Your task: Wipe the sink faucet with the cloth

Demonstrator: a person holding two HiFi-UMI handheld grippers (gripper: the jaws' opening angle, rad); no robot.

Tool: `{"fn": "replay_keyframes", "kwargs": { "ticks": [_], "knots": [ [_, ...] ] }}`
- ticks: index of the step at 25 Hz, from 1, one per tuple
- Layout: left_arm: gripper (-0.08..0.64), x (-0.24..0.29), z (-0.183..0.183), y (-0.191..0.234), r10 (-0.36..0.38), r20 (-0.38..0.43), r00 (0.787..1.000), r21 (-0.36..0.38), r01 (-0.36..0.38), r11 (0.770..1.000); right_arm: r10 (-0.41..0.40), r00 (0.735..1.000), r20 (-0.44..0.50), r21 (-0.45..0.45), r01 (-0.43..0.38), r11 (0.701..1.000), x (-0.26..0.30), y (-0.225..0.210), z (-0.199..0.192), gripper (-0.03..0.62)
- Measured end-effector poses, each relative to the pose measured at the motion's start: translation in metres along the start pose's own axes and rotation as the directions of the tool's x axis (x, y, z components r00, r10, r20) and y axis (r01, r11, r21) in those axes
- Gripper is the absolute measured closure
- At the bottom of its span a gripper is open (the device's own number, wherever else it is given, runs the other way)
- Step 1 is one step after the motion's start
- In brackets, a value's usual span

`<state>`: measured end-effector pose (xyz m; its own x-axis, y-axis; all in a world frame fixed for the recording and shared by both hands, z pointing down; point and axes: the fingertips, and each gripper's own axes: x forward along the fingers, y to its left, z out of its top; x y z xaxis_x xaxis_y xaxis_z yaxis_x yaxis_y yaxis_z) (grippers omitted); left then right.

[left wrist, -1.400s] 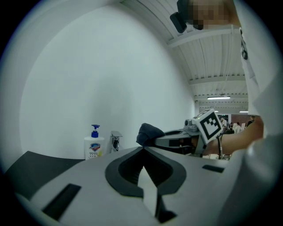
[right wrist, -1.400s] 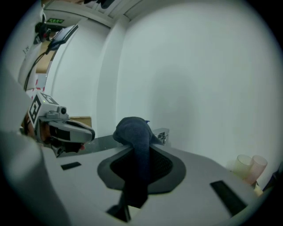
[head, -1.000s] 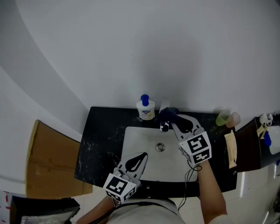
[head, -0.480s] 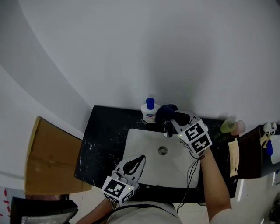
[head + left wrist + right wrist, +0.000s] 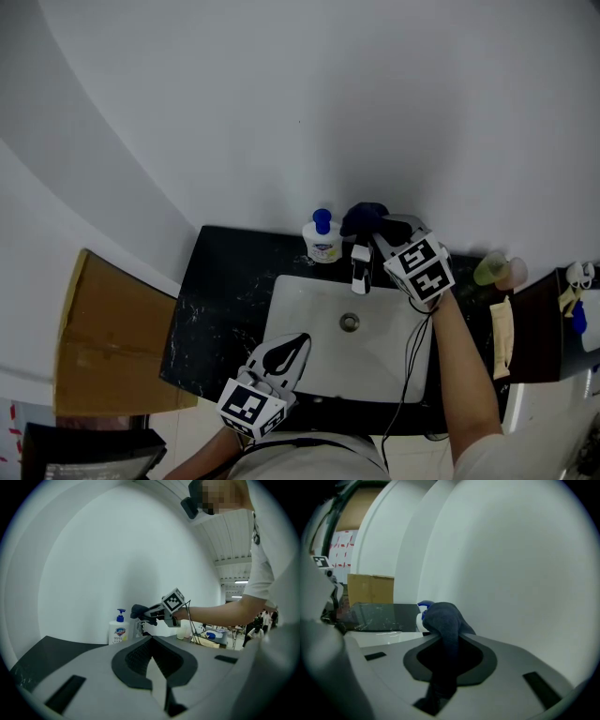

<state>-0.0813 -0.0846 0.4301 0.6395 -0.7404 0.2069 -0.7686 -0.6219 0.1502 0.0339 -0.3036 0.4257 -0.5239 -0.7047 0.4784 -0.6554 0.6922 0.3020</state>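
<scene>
Head view: you are holding the cloth (image 5: 363, 217) over the faucet (image 5: 360, 267) with the right gripper (image 5: 373, 225). Left gripper view alone is showing the left gripper (image 5: 151, 640) with fingers pressing together, empty. Right gripper view: fingers are pinching the cloth.

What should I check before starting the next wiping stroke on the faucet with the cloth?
1. Cloth grip: the dark blue cloth is pinched between the jaws of the right tool. ok.
2. Cloth on target: it sits at the top rear of the chrome faucet, but actual contact does not show. cannot tell.
3. Side clearance: the white pump soap bottle with blue cap stands upright close beside the faucet, and a sideways stroke might nudge it. not ok.
4. Left tool: shut, empty, over the near edge of the white sink basin, away from the faucet. ok.
5. Water off: no stream shows, but the spout is small in view. cannot tell.
</scene>
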Motion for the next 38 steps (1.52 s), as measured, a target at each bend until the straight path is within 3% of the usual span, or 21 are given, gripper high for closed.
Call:
{"fn": "replay_keyframes", "kwargs": {
  "ticks": [9,16,24,34,38],
  "knots": [
    [0.558,0.000,0.001,-0.003,-0.008,0.004,1.000,-0.002,0.008,1.000,0.138,0.990,0.021,-0.025,-0.138,0.990,-0.032,0.053,-0.002,0.526],
    [0.558,-0.003,0.001,0.002,0.006,-0.006,1.000,-0.006,-0.006,1.000,0.121,0.992,0.038,0.058,-0.123,0.991,-0.016,0.028,-0.002,0.528],
    [0.558,-0.005,0.008,0.008,0.018,0.004,1.000,-0.008,-0.018,1.000,0.014,1.000,-0.013,0.026,-0.013,1.000,0.007,-0.011,-0.002,0.528],
    [0.558,0.016,0.012,0.002,-0.025,0.020,0.999,-0.021,0.026,0.999,0.140,0.990,0.022,0.010,-0.141,0.990,-0.027,0.048,-0.003,0.528],
    [0.558,0.024,0.013,-0.003,-0.051,0.024,0.998,-0.017,0.051,0.999,0.146,0.989,0.028,0.012,-0.147,0.989,-0.030,0.052,-0.002,0.528]
  ]
}}
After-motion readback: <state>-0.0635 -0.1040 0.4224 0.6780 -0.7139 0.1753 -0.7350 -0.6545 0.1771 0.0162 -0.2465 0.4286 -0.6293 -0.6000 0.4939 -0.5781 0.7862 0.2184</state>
